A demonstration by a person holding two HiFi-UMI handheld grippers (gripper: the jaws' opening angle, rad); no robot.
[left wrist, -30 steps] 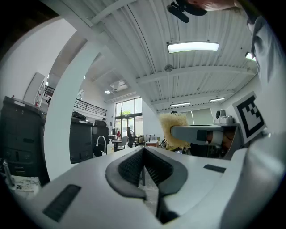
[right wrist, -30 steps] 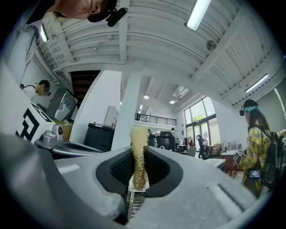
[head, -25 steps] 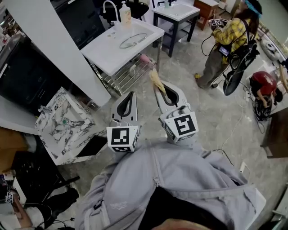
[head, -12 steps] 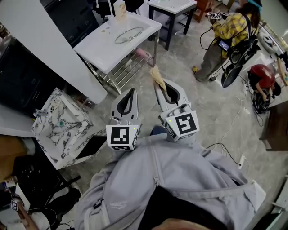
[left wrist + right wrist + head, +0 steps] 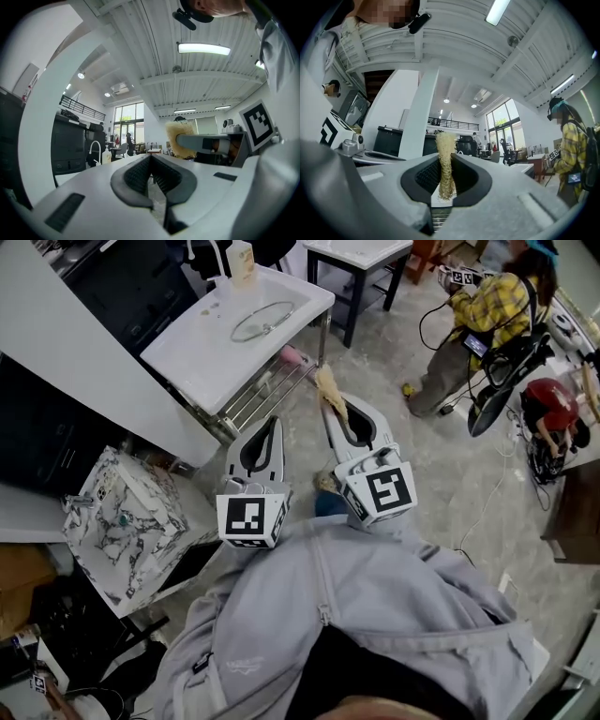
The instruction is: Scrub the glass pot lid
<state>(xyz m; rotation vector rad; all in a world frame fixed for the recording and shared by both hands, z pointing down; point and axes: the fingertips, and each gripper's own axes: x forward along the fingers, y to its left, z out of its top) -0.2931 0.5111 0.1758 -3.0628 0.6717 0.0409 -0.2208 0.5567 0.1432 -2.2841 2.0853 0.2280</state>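
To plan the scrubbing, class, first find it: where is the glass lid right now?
Head view, upper left of centre: the lid lies flat on the white sink, near the soap bottle.

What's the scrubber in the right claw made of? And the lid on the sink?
Scrubber: looks like loofah or similar plant fibre, pale yellow, coarse open mesh, matte. Lid: clear glass, the white sink shows through, with a thin metal-looking rim.

Head view steeply down over sink table [image 5: 202, 343], tool views low, close along jaws, left view sharing right tool [image 5: 332, 405]
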